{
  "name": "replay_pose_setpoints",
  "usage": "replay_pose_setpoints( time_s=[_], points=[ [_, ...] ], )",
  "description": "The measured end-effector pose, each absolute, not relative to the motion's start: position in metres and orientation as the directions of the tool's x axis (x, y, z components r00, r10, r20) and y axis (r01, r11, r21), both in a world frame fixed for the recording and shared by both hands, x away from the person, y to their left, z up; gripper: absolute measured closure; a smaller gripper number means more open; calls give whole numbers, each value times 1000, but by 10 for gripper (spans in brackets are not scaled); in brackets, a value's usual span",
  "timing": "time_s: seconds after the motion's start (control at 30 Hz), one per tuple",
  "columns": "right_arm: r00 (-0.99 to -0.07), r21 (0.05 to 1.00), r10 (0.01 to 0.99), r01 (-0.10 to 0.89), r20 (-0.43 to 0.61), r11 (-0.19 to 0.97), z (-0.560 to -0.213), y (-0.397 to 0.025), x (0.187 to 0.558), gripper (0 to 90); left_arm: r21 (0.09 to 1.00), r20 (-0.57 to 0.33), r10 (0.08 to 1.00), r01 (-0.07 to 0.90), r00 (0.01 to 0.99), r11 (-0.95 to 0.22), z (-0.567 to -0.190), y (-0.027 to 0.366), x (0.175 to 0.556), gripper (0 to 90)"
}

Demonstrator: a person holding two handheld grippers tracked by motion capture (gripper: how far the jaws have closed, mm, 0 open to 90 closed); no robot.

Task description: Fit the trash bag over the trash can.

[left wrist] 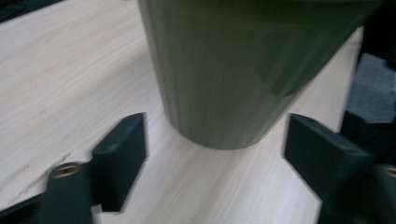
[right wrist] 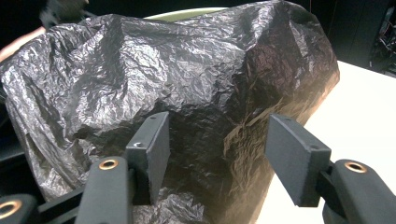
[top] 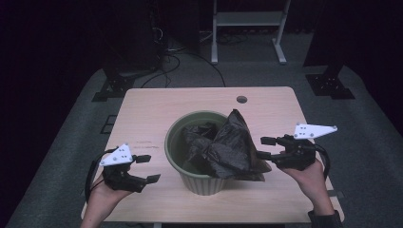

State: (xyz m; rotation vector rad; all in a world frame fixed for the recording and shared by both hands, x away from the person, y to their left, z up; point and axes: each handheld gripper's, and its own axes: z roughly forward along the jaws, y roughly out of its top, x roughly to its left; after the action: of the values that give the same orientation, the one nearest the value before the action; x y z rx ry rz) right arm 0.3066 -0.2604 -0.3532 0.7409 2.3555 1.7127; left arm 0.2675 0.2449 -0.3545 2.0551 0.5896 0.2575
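A green ribbed bin point(top: 198, 183) stands in the middle of the wooden table point(top: 152, 109). A crumpled black plastic bag point(top: 223, 147) sits in it and spills over its right rim. My right gripper point(top: 264, 147) is open, just right of the bag, its jaws pointing at the overhanging plastic. In the right gripper view the bag point(right wrist: 187, 84) spreads wide beyond the open jaws, with the bin's rim point(right wrist: 187, 13) above it. My left gripper point(top: 148, 168) is open at the bin's lower left. The left gripper view has the bin's wall point(left wrist: 233, 70) close ahead.
A small round hole point(top: 242, 99) marks the table's far side. Beyond the table stand a white frame point(top: 247, 28), black stand feet point(top: 114, 85) and cables on grey carpet. Bare tabletop lies left of and behind the bin.
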Motion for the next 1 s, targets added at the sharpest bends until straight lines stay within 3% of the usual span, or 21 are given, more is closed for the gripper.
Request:
replay_pose_setpoints(
  time_s=[0.1,0.5,1.0],
  points=[
    [-869,923,463,308,175,229,-353,-260,307,391,869,-43,476,268,879,-416,-336,246,264,325],
    [-872,926,457,303,174,225,-351,-257,307,391,885,18,350,148,936,-442,-286,204,271,328],
    [-874,928,456,298,170,225,-351,-255,308,391,878,-39,212,135,976,-459,-274,131,303,337]
  ],
)
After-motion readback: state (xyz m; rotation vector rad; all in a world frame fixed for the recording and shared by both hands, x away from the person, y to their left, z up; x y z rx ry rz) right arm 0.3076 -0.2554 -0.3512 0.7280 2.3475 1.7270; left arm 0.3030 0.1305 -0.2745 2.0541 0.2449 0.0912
